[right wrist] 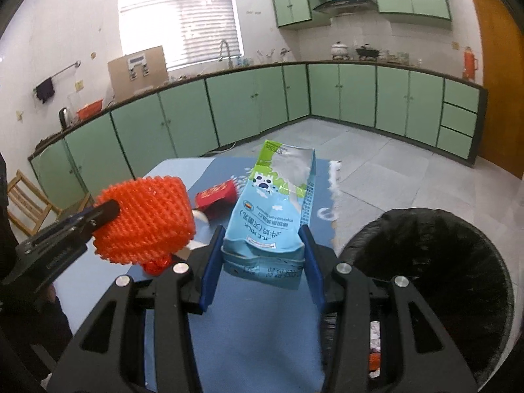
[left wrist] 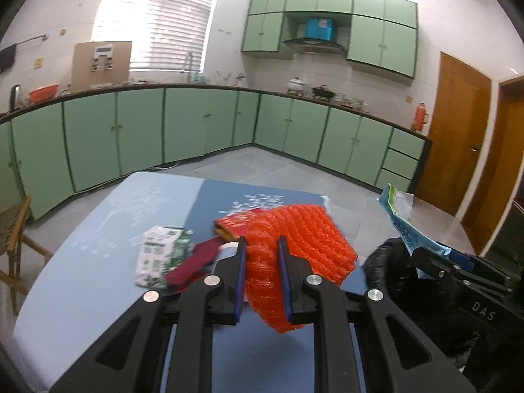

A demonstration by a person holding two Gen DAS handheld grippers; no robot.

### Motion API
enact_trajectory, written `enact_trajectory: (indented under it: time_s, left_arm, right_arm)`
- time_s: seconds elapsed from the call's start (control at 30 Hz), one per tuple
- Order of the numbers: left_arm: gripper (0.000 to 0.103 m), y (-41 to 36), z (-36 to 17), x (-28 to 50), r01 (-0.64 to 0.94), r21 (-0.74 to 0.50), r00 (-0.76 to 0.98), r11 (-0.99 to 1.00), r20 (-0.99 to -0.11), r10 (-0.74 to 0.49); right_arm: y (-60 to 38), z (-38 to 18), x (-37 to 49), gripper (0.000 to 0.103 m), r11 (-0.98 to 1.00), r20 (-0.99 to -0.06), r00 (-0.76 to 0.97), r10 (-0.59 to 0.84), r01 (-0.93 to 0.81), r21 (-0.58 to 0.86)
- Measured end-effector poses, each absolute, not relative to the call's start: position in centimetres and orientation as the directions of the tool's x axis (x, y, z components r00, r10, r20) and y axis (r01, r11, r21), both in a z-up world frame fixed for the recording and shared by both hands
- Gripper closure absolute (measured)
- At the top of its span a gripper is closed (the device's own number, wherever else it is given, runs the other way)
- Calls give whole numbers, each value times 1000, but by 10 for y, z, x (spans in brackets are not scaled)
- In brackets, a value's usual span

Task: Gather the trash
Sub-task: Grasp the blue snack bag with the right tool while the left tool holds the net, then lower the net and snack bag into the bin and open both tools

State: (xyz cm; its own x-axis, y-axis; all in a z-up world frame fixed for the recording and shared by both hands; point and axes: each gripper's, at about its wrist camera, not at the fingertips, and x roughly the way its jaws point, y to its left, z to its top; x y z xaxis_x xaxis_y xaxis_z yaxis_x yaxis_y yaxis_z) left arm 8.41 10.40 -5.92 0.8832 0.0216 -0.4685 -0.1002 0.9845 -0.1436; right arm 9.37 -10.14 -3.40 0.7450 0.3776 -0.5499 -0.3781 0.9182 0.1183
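Observation:
My left gripper (left wrist: 262, 244) is shut on an orange foam net sleeve (left wrist: 294, 245), held above the blue table (left wrist: 98, 245); the same orange foam net sleeve (right wrist: 144, 219) and left gripper (right wrist: 104, 211) appear at the left of the right wrist view. My right gripper (right wrist: 263, 232) is shut on a flattened blue milk carton (right wrist: 275, 203), lifted off the table; that carton (left wrist: 398, 216) sticks up at the right of the left wrist view. Beside it on the right stands a bin with a black bag (right wrist: 435, 262). On the table lie a green-white carton (left wrist: 160, 255), a dark red wrapper (left wrist: 193, 265) and a red packet (right wrist: 216, 195).
A wooden chair (left wrist: 13, 239) stands left of the table. Green cabinets (left wrist: 137, 124) run along the far walls under a counter with kitchenware. A wooden door (left wrist: 455, 124) is at the right. Grey tiled floor (right wrist: 376, 163) lies beyond the table. Some trash lies inside the bin (right wrist: 375, 344).

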Motion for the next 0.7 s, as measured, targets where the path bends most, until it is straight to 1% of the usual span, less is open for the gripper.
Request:
enact_trajectory:
  time_s: [0.37, 0.7]
  left_arm:
    - [85, 34, -50, 111, 61, -144, 888, 988, -445, -120]
    - [85, -37, -52, 126, 199, -146, 857, 969, -453, -244]
  right_arm:
    - [-180, -19, 84, 60, 968, -518, 820, 244, -238, 78]
    - [-246, -31, 74, 60, 994, -525, 844, 113, -98, 57]
